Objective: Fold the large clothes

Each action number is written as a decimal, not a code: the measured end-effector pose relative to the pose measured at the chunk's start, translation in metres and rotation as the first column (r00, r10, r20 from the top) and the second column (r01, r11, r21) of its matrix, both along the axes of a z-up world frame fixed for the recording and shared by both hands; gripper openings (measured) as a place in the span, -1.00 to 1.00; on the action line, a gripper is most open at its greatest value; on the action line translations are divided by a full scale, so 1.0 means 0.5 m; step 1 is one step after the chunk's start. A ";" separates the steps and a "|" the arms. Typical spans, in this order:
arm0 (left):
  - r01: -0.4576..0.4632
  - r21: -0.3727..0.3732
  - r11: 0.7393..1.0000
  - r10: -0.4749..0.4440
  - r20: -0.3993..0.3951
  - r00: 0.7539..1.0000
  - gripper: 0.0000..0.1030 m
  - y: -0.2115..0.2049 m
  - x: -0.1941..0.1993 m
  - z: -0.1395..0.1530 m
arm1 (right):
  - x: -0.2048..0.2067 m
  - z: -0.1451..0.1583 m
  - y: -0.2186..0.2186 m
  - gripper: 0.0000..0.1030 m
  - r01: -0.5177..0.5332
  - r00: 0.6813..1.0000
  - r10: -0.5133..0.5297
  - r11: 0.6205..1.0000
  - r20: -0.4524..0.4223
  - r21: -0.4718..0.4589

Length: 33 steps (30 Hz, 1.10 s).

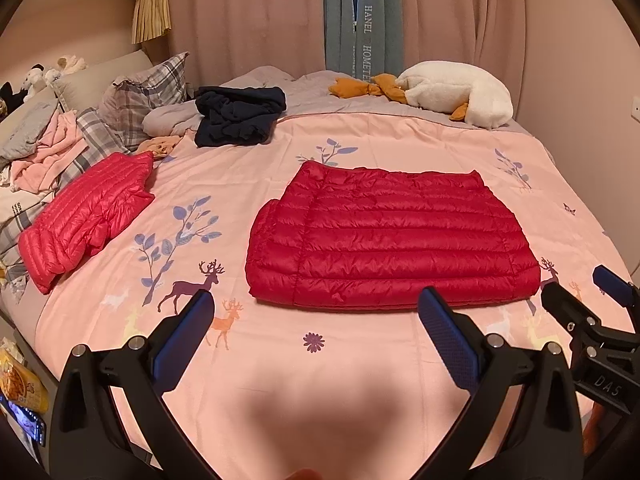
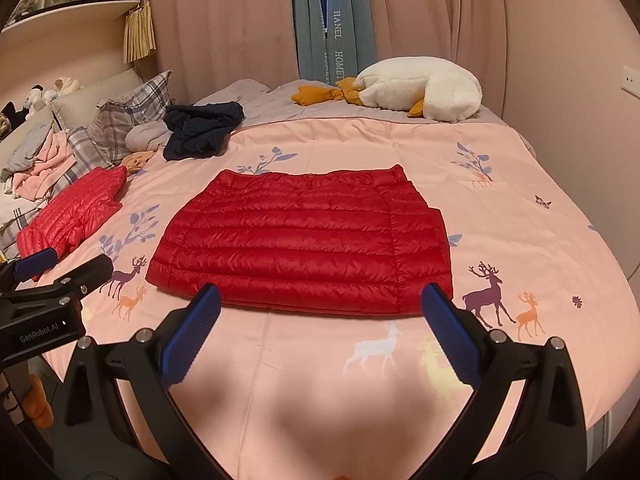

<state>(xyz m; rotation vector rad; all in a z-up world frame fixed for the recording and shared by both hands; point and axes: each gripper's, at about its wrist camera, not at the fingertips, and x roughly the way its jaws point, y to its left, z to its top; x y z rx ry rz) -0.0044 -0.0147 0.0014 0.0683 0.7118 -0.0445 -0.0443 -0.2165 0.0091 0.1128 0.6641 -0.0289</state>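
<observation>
A dark red quilted down jacket (image 1: pixel 390 236) (image 2: pixel 304 240) lies folded into a flat rectangle in the middle of the pink bedspread (image 1: pixel 280 360) (image 2: pixel 320 360). My left gripper (image 1: pixel 316 300) hovers open just short of its near edge, nothing between the blue pads. My right gripper (image 2: pixel 320 292) is open too, above that same near edge, and holds nothing. In the left wrist view the right gripper's fingers (image 1: pixel 612 280) show at the right edge. In the right wrist view the left gripper's fingers (image 2: pixel 36 262) show at the left edge.
A lighter red down jacket (image 1: pixel 86 216) (image 2: pixel 72 212) lies crumpled at the left. A navy garment (image 1: pixel 238 116) (image 2: pixel 202 130) sits farther back, by plaid pillows (image 1: pixel 148 92). A white plush goose (image 1: pixel 456 94) (image 2: pixel 420 90) rests at the far side before curtains.
</observation>
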 end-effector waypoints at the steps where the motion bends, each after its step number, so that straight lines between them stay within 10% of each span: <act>1: 0.000 -0.001 1.000 0.000 -0.001 1.000 0.97 0.001 0.000 0.001 | 0.000 0.001 0.001 0.96 -0.002 1.000 0.002 1.000 0.001 -0.003; 33: 0.016 -0.005 1.000 -0.016 -0.008 1.000 0.97 -0.011 0.001 -0.007 | -0.003 0.000 0.007 0.96 -0.022 1.000 0.022 1.000 -0.007 0.001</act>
